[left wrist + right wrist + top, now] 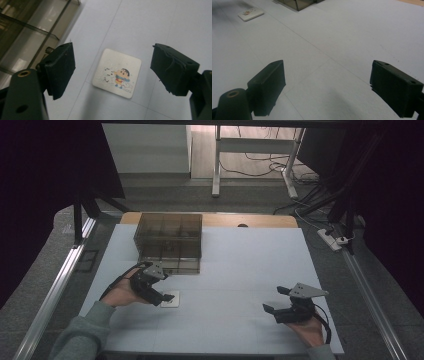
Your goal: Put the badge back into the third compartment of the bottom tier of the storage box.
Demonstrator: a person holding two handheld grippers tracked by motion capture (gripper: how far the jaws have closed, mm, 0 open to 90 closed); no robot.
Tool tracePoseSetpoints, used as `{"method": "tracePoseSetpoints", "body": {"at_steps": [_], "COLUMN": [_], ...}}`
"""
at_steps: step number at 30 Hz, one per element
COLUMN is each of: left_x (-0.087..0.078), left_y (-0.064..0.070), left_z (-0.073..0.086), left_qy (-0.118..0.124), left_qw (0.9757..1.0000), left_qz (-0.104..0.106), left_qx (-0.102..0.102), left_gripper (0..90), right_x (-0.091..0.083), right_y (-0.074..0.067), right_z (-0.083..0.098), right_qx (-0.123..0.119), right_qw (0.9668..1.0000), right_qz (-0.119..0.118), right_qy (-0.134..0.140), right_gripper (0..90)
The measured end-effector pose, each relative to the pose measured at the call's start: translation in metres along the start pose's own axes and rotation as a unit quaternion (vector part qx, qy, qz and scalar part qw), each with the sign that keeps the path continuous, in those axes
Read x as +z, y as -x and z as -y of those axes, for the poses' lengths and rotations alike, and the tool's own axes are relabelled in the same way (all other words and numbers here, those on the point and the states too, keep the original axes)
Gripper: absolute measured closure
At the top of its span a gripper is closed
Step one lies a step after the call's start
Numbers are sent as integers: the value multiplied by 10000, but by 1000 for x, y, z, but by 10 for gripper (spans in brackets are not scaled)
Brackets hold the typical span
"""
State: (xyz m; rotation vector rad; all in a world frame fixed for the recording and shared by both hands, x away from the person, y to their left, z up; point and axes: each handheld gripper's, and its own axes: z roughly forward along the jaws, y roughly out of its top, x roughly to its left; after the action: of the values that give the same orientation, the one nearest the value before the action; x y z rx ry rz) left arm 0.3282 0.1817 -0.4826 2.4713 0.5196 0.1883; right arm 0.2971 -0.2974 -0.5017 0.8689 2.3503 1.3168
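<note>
Coaster: square, white, rounded corners, cartoon print, flat on table.

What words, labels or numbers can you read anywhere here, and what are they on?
Square coaster: a cartoon boy and a white dog are printed on it, with small marks beside the dog, too small to read.
Tinted clear box: no lettering visible.
Nothing else carries readable text.

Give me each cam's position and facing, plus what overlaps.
High view: above the person's side, looking forward and down on the table; both forearms, left tool and right tool show.
Left gripper view: rides the left tool, looking down at the cartoon tile; open jaws show.
Right gripper view: rides the right tool, looking low across the table; open jaws show.
Shared: tile and tinted box.
</note>
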Motion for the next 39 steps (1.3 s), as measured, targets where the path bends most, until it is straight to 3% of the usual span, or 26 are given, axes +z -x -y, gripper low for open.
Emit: {"method": "tracePoseSetpoints", "body": {"at_steps": [10, 18, 31, 39], "left_x": [19, 32, 47, 51], "left_y": [-3, -3, 1, 2], "left_z": [-1, 1, 0, 1], "left_qy": [-274, -548, -799, -881], "left_qw": [9992, 9978, 9953, 9945], "left_qz": [274, 334, 484, 458], "left_qx": [113, 175, 256, 325], "left_gripper": [198, 182, 145, 137], "right_x": [2, 2, 3, 3], "right_y": [-1, -1, 0, 0], "right_z": [1, 2, 2, 2], "right_qx": [-37, -61, -59, -69], "right_qw": [9999, 9999, 9999, 9999], "right_qz": [-16, 8, -12, -35], "right_qy": [-98, -143, -141, -144], "right_gripper": [129, 130, 130, 131]}}
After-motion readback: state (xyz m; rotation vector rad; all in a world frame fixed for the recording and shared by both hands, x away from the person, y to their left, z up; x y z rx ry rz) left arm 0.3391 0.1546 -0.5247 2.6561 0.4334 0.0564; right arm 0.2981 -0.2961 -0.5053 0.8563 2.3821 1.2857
